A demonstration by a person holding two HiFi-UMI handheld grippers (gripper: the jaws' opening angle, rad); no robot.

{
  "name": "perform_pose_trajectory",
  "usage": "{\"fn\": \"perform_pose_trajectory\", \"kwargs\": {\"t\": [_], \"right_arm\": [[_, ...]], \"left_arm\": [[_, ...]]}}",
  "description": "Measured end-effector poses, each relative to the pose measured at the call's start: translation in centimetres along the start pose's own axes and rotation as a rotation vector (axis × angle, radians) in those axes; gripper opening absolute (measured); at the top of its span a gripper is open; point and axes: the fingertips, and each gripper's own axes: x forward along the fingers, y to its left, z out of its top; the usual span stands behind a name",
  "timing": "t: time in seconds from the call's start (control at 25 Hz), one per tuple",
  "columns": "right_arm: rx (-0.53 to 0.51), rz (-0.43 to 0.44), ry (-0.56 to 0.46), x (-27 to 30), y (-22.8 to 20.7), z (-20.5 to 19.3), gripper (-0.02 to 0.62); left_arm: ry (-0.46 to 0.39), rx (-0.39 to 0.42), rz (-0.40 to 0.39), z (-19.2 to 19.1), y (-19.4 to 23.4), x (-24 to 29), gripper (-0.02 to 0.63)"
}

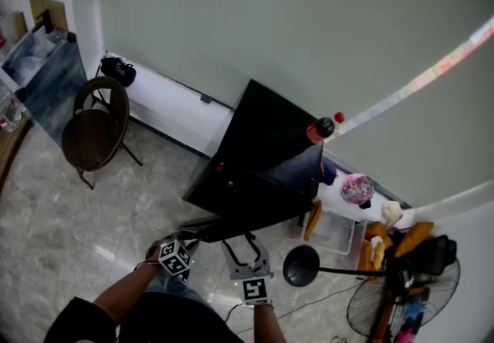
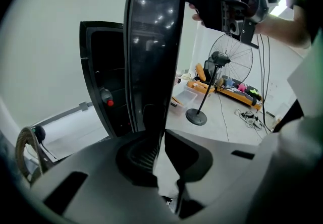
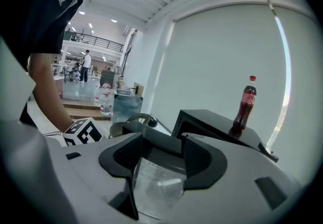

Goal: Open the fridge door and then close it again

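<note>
A small black fridge [image 1: 270, 129] stands against the pale wall with its door [image 1: 247, 214] swung out toward me. In the left gripper view the door [image 2: 151, 41] runs edge-on up the frame, and my left gripper [image 2: 154, 140] is shut on its lower edge. Beside it the fridge's inside [image 2: 103, 71] shows a red-capped bottle [image 2: 107, 98]. My right gripper [image 3: 161, 160] is open, with the door's dark top edge [image 3: 161, 150] and a clear door shelf [image 3: 156, 187] between its jaws. Both grippers sit at the door's free end in the head view: left [image 1: 189, 241], right [image 1: 248, 247].
A cola bottle [image 1: 320, 129] stands on the fridge top. A round-backed chair [image 1: 96, 129] is to the left, and a black round-based stand [image 1: 301, 266], a floor fan [image 1: 401, 295] and a clear box [image 1: 336, 229] are to the right. Cables lie on the tiled floor [image 2: 247, 114].
</note>
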Motion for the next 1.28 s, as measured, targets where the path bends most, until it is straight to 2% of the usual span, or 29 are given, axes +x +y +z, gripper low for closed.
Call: {"fn": "perform_pose_trajectory", "kwargs": {"t": [0.16, 0.36, 0.72, 0.92, 1.08, 1.28], "right_arm": [[0.083, 0.083, -0.042, -0.3, 0.7, -0.6, 0.192], [0.058, 0.132, -0.061, -0.4, 0.9, -0.7, 0.192], [0.071, 0.115, -0.064, -1.0, 0.9, -0.8, 0.193], [0.085, 0.124, -0.093, -1.7, 0.9, -1.1, 0.192], [0.065, 0.169, -0.125, -2.8, 1.2, -1.7, 0.19], [0.029, 0.258, -0.153, -4.7, 1.8, -2.6, 0.189]], "left_arm": [[0.008, 0.013, 0.004, -0.2, -0.6, 0.1, 0.038], [0.02, 0.04, 0.003, -0.4, -1.2, 0.3, 0.037], [0.027, 0.061, 0.0, -0.4, -1.8, 0.2, 0.035], [0.016, 0.043, 0.051, -0.5, -2.6, 0.4, 0.034], [0.006, -0.007, 0.103, -0.7, -3.8, 0.7, 0.035], [-0.011, -0.124, 0.202, -1.1, -6.1, 1.1, 0.038]]}}
